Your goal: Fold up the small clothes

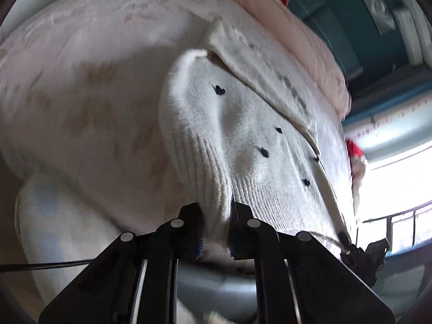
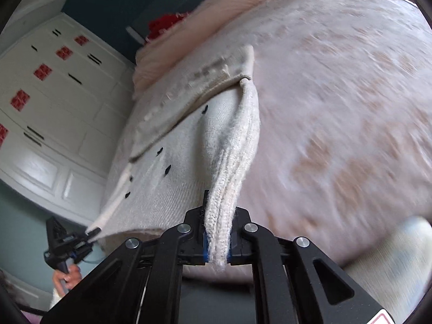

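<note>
- Covering the bed [image 2: 337, 94]: pale pink bedspread with faded tan blotches, blurred in both views.
- Lying across that bedspread: white knit sweater [image 1: 256, 140] dotted with small black hearts, ribbed hem end raised off the surface, far end still resting on it.
- Left gripper [image 1: 216, 232]: clamped tight on one ribbed hem corner, fabric pinched between the pads.
- Right gripper [image 2: 218, 237]: likewise pressed closed on the opposite hem corner, knit bunched between the pads.
- Seen in the right wrist view: bare hand [image 2: 67, 275] gripping the left tool's handle.
- Beyond the bed: white panelled wardrobe [image 2: 54, 102] bearing red square stickers, teal wall [image 2: 108, 8], red fabric [image 2: 164, 24] near the bed head.
- Bright window [image 1: 399, 181] with dark railing to one side.
</note>
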A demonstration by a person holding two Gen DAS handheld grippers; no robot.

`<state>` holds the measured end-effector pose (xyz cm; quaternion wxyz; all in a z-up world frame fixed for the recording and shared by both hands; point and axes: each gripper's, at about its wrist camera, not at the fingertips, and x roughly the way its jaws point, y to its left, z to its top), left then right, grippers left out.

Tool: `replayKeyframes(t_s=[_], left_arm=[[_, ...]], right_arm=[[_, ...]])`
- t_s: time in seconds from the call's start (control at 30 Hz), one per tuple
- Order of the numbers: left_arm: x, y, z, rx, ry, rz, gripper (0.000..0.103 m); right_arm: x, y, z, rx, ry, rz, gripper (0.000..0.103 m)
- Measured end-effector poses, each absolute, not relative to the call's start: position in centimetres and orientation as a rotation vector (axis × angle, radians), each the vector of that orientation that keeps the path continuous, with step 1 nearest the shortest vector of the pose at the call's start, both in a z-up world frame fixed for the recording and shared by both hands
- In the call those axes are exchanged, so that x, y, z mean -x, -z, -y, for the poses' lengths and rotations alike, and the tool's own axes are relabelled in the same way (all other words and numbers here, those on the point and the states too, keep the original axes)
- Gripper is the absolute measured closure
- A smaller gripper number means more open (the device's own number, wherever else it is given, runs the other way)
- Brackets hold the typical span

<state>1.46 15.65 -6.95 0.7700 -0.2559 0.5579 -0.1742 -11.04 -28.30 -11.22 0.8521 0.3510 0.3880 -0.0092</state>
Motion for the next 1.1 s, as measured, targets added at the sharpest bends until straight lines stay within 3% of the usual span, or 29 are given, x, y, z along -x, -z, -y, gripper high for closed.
replayKeyframes(t_s=[0.17, 0.37, 0.53, 0.67, 0.8, 0.9, 1.03, 1.07, 1.1], left_arm=[[4.8, 8.5, -15.4, 0.465, 0.378, -1.337, 0.091], [9.4, 6.4, -15.4, 0.423, 0.414, -1.375, 0.091], [5.0, 3.0, -14.6, 0.448, 0.42, -1.247, 0.091], [-3.0, -0.7, -12.1, 0.427, 0.438, -1.038, 0.091], [-11.0, -1.6, -9.2, 0.38, 0.399, -0.904, 0.09], [-18.3, 1.4, -7.1, 0.378, 0.312, -0.95, 0.081], [-24.0, 6.0, -6.2, 0.377, 0.178, -1.07, 0.079], [-23.8, 6.3, -6.9, 0.411, 0.175, -1.068, 0.078], [-23.5, 6.2, -7.6, 0.445, 0.185, -1.048, 0.07]], right_arm=[[17.9, 14.4, 26.6, -0.704, 0.015, -1.042, 0.095], [21.8, 13.2, 25.1, -0.647, -0.011, -1.131, 0.095], [18.9, 10.1, 27.5, -0.707, -0.023, -0.954, 0.095], [11.7, 5.8, 30.8, -0.727, -0.056, -0.721, 0.095], [3.0, 4.3, 33.2, -0.724, -0.04, -0.61, 0.094], [-3.5, 6.5, 34.9, -0.768, 0.012, -0.621, 0.087], [-7.2, 9.5, 36.2, -0.844, 0.132, -0.646, 0.078], [-7.2, 9.3, 36.4, -0.847, 0.149, -0.622, 0.066], [-6.7, 8.7, 36.5, -0.834, 0.162, -0.595, 0.057]])
